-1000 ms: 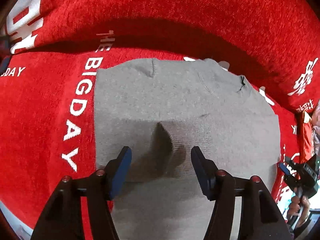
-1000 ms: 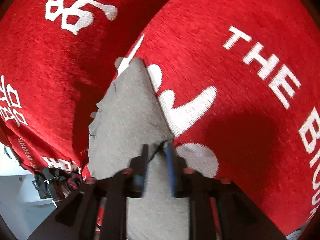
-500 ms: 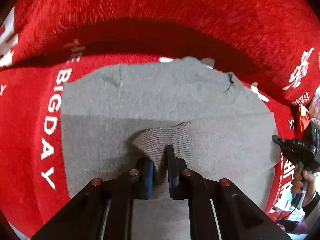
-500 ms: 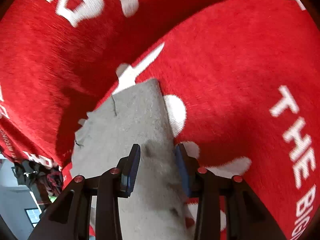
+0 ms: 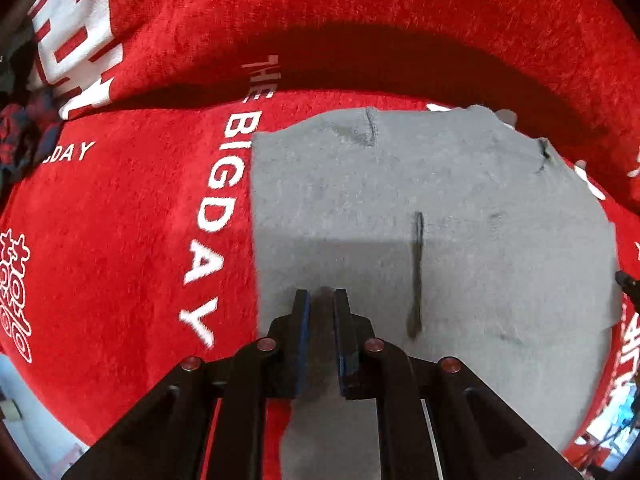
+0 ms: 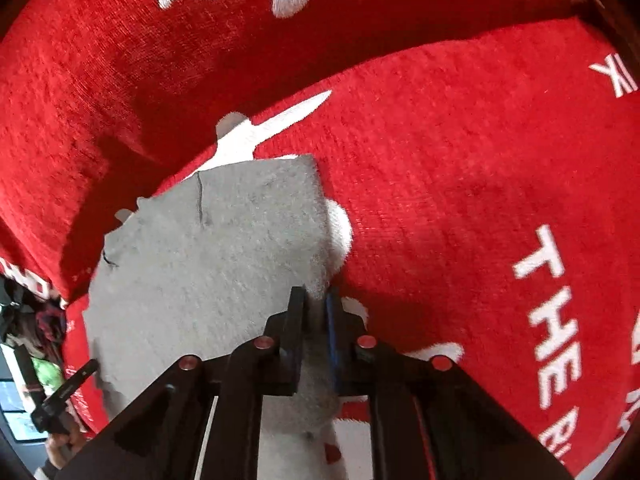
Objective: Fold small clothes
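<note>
Red cloth [image 5: 132,208] with white lettering across both views, humped into a dark-shadowed ridge along the top of each frame. "THE BIG DAY" running down left of centre in the left view, down the right edge in the right view.

Grey garment [image 5: 440,208] lying flat on the cloth, filling centre and right of the left view; a doubled layer with a straight edge across mid-frame, a short dark crease right of centre. In the right view, same garment [image 6: 208,280] in the centre-left, its corner pointing to upper centre.

Left gripper [image 5: 320,300] at bottom centre, nearly closed, a thin pinch of grey knit between the pads near the garment's left edge. Right gripper [image 6: 316,300] at bottom centre of its view, over the garment's right edge; jaws narrow but easing apart, grey fabric between them, and hard to tell whether the pads press on it. Other gripper glimpsed at far right edge of the left view and lower left of the right view, a hand below it there.

Step in hand, by the look of it: gripping both side edges ahead of a fold. Probably early to midway, one fold already laid. Next move likely calls for a firm hold on both sides, an even lift, and carrying the edge over in line with the layer beneath, without dragging the lower fabric askew.
</note>
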The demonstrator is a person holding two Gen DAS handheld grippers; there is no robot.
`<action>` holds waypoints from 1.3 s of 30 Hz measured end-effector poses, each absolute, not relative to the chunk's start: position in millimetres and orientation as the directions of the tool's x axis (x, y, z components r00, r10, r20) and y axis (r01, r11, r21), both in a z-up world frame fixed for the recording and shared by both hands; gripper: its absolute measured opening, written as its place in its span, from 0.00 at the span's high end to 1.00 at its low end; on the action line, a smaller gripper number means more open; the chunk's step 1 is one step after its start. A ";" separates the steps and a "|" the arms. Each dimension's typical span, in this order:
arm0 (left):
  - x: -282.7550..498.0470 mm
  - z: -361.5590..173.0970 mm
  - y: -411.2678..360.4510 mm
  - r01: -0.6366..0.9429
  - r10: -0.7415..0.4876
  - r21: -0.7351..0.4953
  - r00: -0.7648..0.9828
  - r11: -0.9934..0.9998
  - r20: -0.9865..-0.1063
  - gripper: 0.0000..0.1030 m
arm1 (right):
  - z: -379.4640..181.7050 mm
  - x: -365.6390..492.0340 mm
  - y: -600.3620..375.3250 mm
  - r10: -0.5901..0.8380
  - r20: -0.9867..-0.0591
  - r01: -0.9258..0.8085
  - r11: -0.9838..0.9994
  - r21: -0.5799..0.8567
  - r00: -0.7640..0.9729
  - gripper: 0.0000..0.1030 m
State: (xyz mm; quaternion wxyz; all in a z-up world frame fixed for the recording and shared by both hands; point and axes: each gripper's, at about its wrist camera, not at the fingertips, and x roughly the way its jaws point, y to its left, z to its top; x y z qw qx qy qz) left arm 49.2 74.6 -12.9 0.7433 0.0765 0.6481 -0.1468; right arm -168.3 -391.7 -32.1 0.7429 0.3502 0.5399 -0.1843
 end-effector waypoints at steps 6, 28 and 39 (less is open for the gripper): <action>40.9 -7.8 57.8 0.348 -0.217 -0.186 0.052 0.919 -0.975 0.87 | -11.7 -203.3 -373.5 0.196 -0.880 0.656 0.602 0.456 0.432 0.61; 8.7 -21.1 27.0 0.363 -0.185 -0.160 0.036 0.918 -0.982 0.87 | -44.0 -220.2 -351.4 0.233 -0.878 0.766 0.429 0.480 0.419 0.91; 1.5 -15.3 58.1 0.295 -0.141 -0.103 0.111 0.950 -0.984 0.00 | -44.2 -156.3 -239.3 0.554 -0.679 0.550 0.412 0.726 0.481 0.59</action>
